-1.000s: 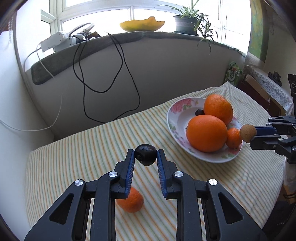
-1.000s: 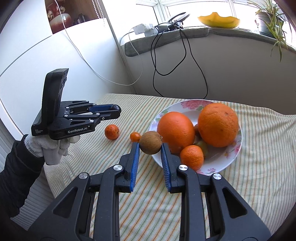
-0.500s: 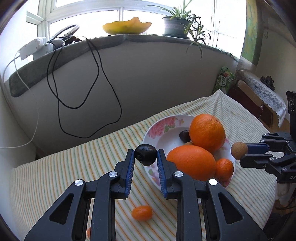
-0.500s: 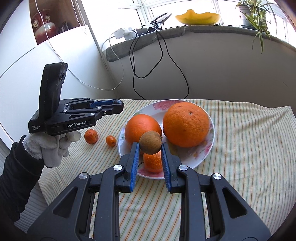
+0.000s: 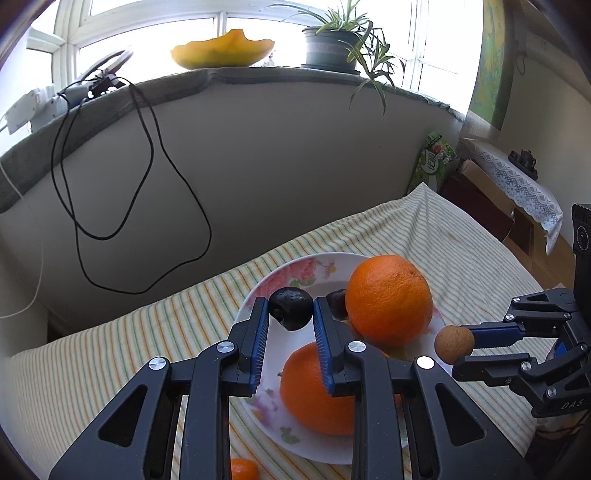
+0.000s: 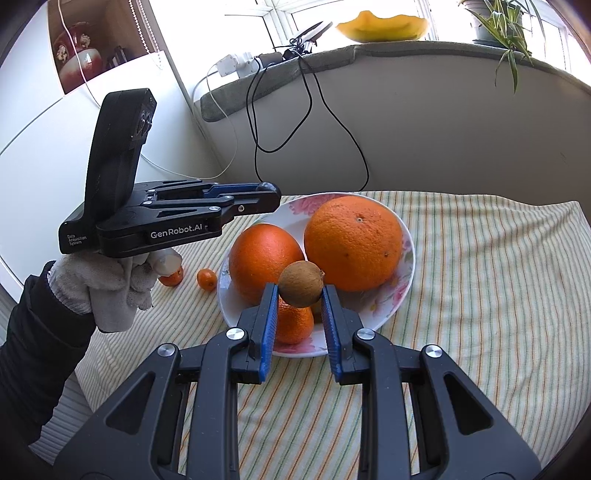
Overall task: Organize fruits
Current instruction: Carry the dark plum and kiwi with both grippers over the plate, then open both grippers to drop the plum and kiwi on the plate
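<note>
My left gripper [image 5: 291, 309] clamps a dark fruit [image 5: 290, 308] above the plate [image 5: 255, 295]; my right gripper [image 6: 300, 291] clamps a brown fruit [image 6: 301, 283], hiding a small orange [image 6: 293, 325] behind it.

Daylight pours through a white-framed window [image 5: 155, 33] above a curved grey sill [image 5: 221, 79] that carries a yellow bowl [image 5: 223, 50], a potted spider plant [image 5: 340, 40] and a white power strip [image 6: 236, 62]. Black cables [image 5: 147, 206] hang down the pale wall [image 5: 295, 177] below. At the right, a low cabinet wears a lace cloth [image 5: 513, 181].
</note>
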The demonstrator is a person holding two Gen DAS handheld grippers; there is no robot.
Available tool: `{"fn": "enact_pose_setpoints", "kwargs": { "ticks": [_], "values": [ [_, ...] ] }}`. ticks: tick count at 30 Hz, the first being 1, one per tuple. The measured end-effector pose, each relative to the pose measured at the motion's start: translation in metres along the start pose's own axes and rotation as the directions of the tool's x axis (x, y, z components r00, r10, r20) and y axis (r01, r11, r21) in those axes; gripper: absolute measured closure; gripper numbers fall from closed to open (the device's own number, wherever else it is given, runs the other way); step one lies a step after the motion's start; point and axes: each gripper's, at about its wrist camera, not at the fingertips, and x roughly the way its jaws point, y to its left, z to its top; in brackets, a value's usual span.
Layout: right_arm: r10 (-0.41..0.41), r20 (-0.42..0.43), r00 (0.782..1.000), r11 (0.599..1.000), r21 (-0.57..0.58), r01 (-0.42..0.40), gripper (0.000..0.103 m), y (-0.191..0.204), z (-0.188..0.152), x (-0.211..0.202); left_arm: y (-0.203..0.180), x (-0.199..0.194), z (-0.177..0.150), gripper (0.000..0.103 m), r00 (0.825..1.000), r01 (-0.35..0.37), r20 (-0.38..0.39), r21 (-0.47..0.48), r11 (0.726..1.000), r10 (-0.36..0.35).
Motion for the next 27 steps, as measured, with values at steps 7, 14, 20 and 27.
{"fn": "enact_pose_setpoints", "kwargs": {
  "ticks": [7,14,20,27],
  "values": [
    [-0.004,-0.002,1.000,1.000,-0.001,0.004,0.078,0.000,0.000,0.000,-0.005,0.003,0.005,0.080,1.000,0.009,0.002,0.001,1.000,-0.009],
    [-0.013,0.003,1.000,1.000,-0.013,0.013,0.078,0.003,0.001,-0.001,-0.007,0.001,0.004,0.067,1.000,0.003,-0.001,0.001,1.000,-0.003],
    [-0.024,0.019,1.000,1.000,-0.011,0.024,0.058,0.004,0.002,-0.005,-0.004,-0.002,0.004,0.063,1.000,0.001,0.007,-0.013,1.000,-0.001],
    [-0.034,0.032,0.999,0.999,-0.011,0.035,0.049,0.006,0.002,-0.010,-0.004,-0.009,0.001,0.063,1.000,-0.002,0.013,-0.022,1.000,0.002]
  ]
}}
